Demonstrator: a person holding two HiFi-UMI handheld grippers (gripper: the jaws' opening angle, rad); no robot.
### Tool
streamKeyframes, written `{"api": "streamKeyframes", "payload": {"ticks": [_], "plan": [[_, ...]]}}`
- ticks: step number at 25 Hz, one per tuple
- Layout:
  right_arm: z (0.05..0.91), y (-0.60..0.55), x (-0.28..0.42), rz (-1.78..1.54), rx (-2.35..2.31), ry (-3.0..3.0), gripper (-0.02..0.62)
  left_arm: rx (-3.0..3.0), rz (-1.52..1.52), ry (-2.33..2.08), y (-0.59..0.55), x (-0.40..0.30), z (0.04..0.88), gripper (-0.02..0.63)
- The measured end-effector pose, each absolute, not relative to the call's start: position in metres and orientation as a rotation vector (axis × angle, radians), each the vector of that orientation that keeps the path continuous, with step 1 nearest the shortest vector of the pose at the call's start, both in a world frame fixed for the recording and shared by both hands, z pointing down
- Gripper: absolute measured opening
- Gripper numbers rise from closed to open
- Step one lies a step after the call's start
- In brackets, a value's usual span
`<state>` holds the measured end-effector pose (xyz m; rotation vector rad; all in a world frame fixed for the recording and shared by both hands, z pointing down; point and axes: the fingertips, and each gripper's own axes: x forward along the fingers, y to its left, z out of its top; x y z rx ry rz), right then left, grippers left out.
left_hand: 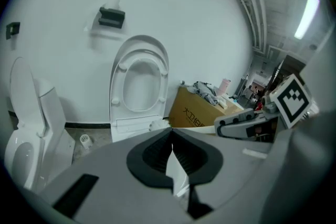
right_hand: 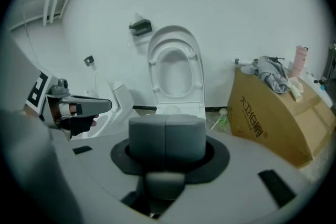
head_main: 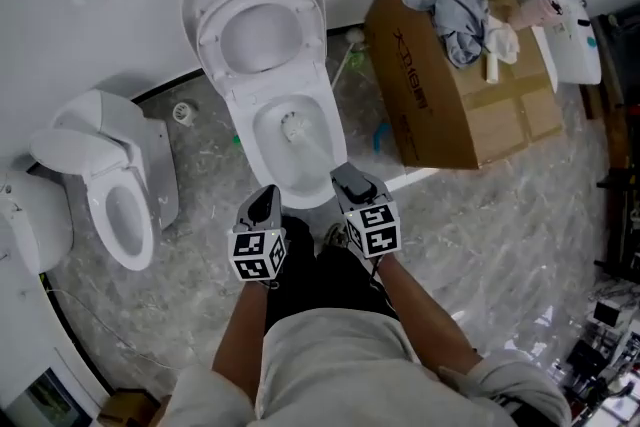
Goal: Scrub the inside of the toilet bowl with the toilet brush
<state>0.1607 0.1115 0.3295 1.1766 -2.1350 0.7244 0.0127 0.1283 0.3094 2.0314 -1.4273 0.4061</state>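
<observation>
The brush [head_main: 292,126] was seen inside the bowl [head_main: 266,155] of the toilet [head_main: 265,87], whose lid and seat were raised against the wall. Its white bristle head was set low in the bowl, near the middle, and was pointed away from the person, toward the raised seat. Its pale handle was slanted back and to the right, up to the tip of the right tongs [head_main: 341,175]. The long axis was thus laid roughly front to back across the bowl, tilted down at the head end.

The right tongs were clamped on the near end of the handle. In the right gripper view their grey pads [right_hand: 147,138] were pressed together, with only a seam between them. The left tongs [head_main: 266,199] were held just beside the right, at the front rim of the bowl and apart from the brush. In the left gripper view their jaws were closed to a thin slit, with nothing gripped.

A second toilet [head_main: 115,200] was seen on the floor [head_main: 200,255] to the left, and a box [head_main: 470,105] to the right.
</observation>
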Motion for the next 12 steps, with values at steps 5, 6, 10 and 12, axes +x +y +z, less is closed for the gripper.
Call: {"api": "streamKeyframes", "payload": {"ticks": [5,6,10,12], "plan": [[0.276,0.133,0.179,0.672,1.200,-2.239,0.146,2.079,0.353,-1.536,0.147,0.029,0.252,0.011],[0.265,0.137,0.183,0.657,1.203,-2.263,0.146,2.096,0.339,-1.556,0.151,0.033,0.241,0.011],[0.219,0.157,0.198,0.589,1.229,-2.343,0.146,2.164,0.278,-1.622,0.174,0.049,0.191,0.011],[0.195,0.167,0.203,0.549,1.236,-2.379,0.146,2.188,0.244,-1.650,0.185,0.055,0.167,0.011]]}}
